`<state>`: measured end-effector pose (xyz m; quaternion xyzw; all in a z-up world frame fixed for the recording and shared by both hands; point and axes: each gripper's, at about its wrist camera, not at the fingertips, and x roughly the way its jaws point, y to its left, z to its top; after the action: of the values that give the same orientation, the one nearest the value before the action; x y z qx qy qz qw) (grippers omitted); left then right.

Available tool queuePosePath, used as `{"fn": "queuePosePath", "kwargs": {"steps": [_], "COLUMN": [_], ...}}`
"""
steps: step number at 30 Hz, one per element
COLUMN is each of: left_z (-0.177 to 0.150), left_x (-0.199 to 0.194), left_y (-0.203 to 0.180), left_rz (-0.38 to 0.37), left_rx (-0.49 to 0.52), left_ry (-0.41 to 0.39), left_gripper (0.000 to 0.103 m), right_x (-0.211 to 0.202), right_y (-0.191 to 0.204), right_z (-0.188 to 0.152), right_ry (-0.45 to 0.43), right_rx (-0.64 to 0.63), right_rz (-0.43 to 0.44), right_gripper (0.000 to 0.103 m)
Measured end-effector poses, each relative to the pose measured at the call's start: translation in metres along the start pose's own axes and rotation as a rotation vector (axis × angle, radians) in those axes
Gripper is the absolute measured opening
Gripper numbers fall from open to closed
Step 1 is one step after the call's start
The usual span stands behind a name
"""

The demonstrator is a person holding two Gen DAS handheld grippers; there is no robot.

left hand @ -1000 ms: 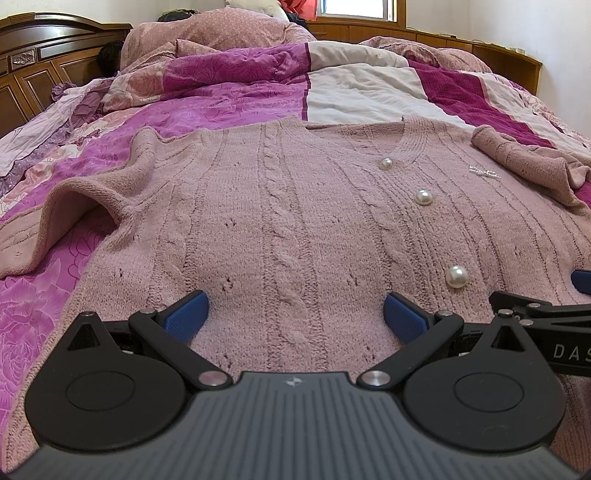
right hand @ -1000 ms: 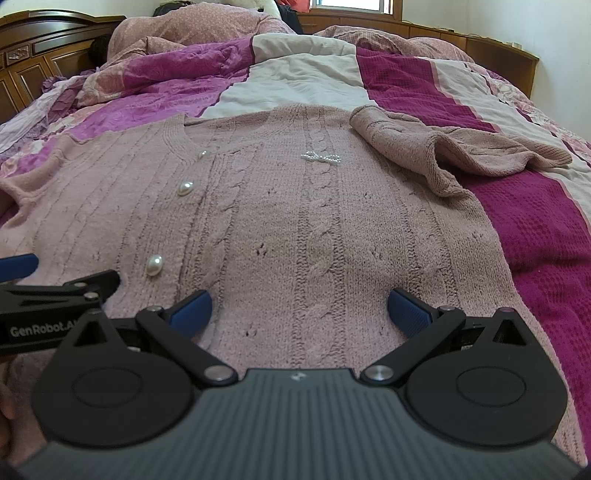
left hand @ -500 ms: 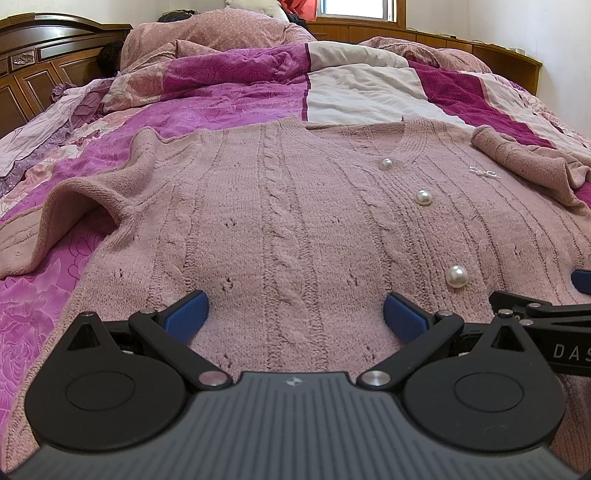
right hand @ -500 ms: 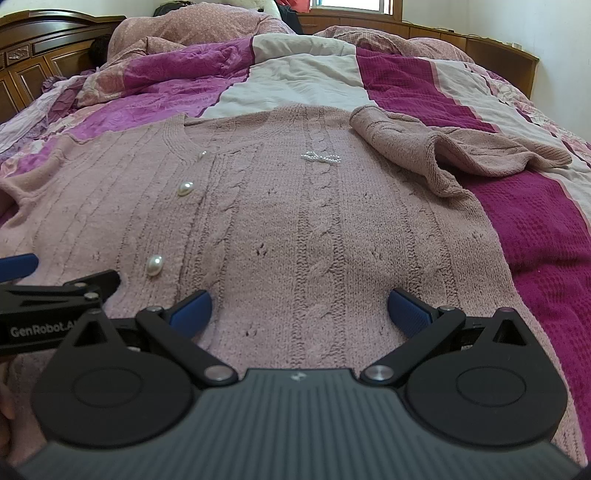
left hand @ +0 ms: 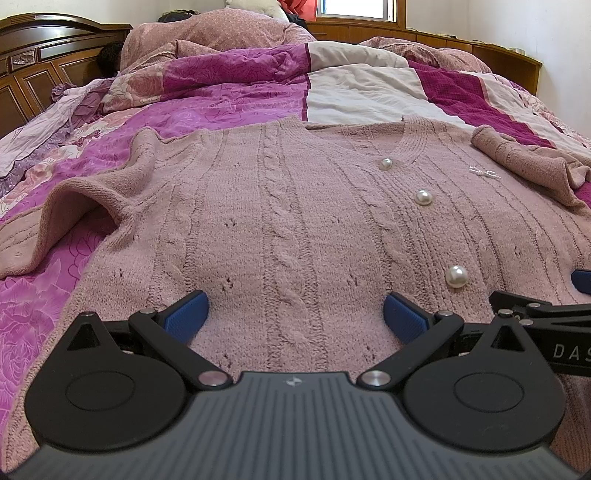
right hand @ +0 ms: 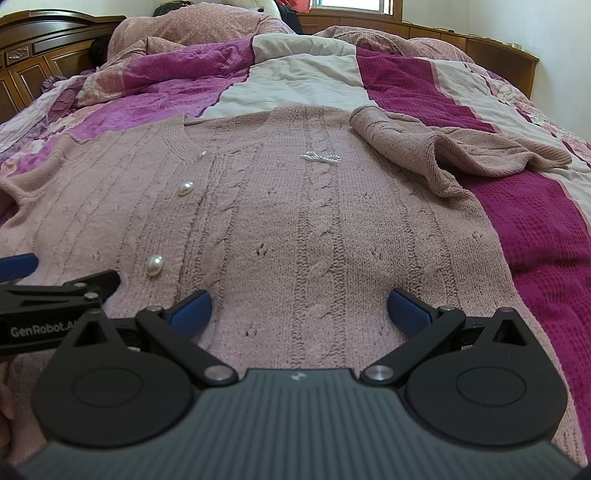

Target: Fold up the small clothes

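Observation:
A dusty-pink cable-knit cardigan [left hand: 288, 221] with pearl buttons [left hand: 456, 276] lies flat, front up, on the bed. Its hem faces me. My left gripper [left hand: 295, 314] is open just above the hem on the left half. My right gripper [right hand: 299, 310] is open over the hem on the right half [right hand: 332, 229]. Neither holds any fabric. The left sleeve [left hand: 55, 229] is bunched at the left edge. The right sleeve [right hand: 454, 158] is folded across the shoulder. A small pearl bow [right hand: 320, 157] is on the chest.
The bed is covered with a patchwork quilt [left hand: 207, 110] in magenta, pink and cream. A heaped pink duvet [left hand: 221, 37] lies at the far end. A dark wooden headboard [left hand: 37, 62] stands at the far left, a window [left hand: 354, 9] at the back.

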<state>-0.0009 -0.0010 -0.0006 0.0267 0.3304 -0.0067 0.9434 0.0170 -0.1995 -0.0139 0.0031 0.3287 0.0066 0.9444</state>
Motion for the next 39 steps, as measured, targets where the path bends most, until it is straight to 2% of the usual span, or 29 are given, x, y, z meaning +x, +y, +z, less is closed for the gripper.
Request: {"fn": "queuePosePath", "kwargs": {"steps": [18,26,29,34,39], "left_z": [-0.002,0.008,0.014,0.024,0.041], "left_x": [-0.003,-0.003,-0.006,-0.015,-0.025], "left_y": [0.000,0.001,0.003,0.006,0.004], "left_rz": [0.000,0.002,-0.010,-0.046,-0.074], "left_rx": [-0.005,-0.003,-0.016,-0.056,-0.091], "left_ry": [0.000,0.046,0.079,0.129,0.130], "left_gripper": [0.103,0.103,0.103,0.103,0.103], "right_x": [0.001,0.001,-0.003,-0.017,-0.032], "right_y": [-0.001,-0.004,-0.007,-0.022,-0.037], "right_z": [0.002,0.004,0.007,0.013,0.025], "right_ry": [0.015,0.027,0.039,0.038,0.002], "right_rx": [0.004,0.012,0.032,0.106,0.160], "right_rz": [0.001,0.018,0.051,0.166,0.198], "right_gripper": [0.103,0.103,0.103,0.103,0.103]}}
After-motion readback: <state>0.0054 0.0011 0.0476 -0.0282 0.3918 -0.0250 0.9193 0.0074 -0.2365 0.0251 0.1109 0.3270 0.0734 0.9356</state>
